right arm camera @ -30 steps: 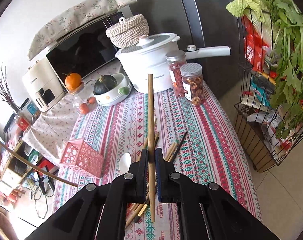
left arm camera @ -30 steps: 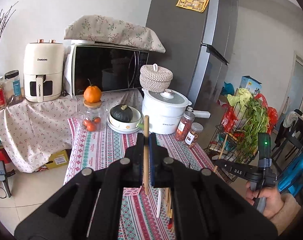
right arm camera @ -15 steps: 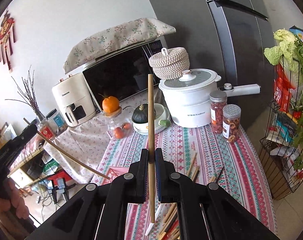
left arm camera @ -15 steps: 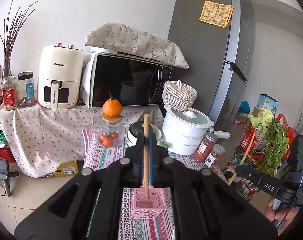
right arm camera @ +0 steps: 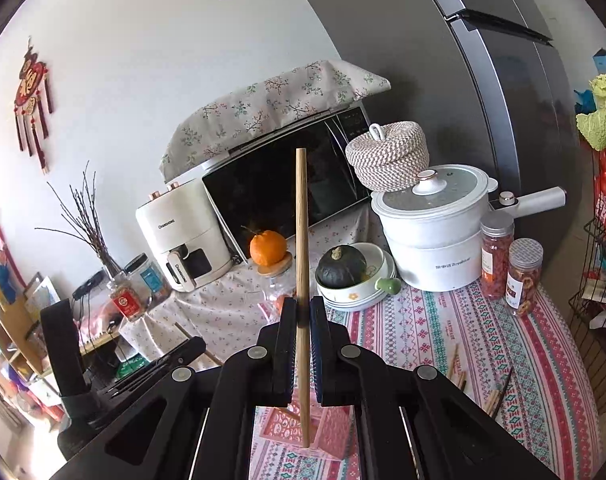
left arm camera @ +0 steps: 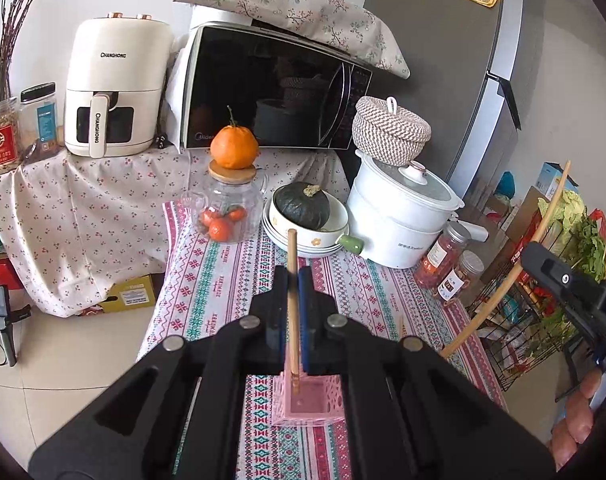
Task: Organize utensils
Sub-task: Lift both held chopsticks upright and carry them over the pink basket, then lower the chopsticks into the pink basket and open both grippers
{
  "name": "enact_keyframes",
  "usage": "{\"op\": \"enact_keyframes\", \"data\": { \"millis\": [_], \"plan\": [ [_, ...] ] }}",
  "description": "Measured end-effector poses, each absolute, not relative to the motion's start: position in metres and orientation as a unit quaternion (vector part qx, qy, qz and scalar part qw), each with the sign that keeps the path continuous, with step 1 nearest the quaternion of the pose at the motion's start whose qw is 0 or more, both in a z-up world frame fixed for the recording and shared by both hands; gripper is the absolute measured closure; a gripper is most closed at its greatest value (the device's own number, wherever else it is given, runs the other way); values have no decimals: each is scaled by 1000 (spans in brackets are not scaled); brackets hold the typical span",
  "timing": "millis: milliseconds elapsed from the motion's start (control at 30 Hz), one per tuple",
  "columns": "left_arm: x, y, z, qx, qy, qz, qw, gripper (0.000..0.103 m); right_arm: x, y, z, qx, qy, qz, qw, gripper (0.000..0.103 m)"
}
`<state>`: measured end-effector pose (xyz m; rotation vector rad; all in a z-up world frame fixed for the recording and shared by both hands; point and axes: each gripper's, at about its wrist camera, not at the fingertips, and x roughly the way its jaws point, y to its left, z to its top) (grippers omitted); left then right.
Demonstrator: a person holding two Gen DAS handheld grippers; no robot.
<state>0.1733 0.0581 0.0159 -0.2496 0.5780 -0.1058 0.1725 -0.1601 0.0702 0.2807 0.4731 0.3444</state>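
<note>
Since the frame half a second back, the pink perforated plastic holder (left arm camera: 309,400) sits closer under the left gripper (left arm camera: 293,276), low in the frame centre; in the right wrist view the same holder (right arm camera: 331,432) has come in beneath the right gripper (right arm camera: 302,308). Left gripper: jaws clamped on a pale wooden chopstick (left arm camera: 292,300), held upright, lower tip inside the holder's open top. Right gripper: jaws clamped on a second wooden chopstick (right arm camera: 302,240), upright, lower tip over the holder; contact cannot be judged. Holder stands on the striped patterned tablecloth (left arm camera: 223,280). Loose chopsticks (right arm camera: 459,372) lie on the cloth at lower right of the right wrist view. White lidded pot (left arm camera: 399,216) at centre right, beside the bowl holding a dark green squash (left arm camera: 301,206).
</note>
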Motion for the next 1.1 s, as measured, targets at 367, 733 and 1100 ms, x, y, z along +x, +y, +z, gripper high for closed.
{"op": "enact_keyframes", "data": {
  "millis": [367, 733, 1100],
  "plan": [
    [199, 63, 3, -134, 313, -55, 939, 97, 218, -121, 20, 87, 296, 151, 939, 96],
    [206, 64, 1, -142, 313, -53, 938, 92, 239, -117, -8, 77, 338, 142, 927, 95],
    [191, 57, 10, -134, 308, -64, 940, 48, 227, -137, 10, 111, 333, 156, 923, 75]
  ]
}}
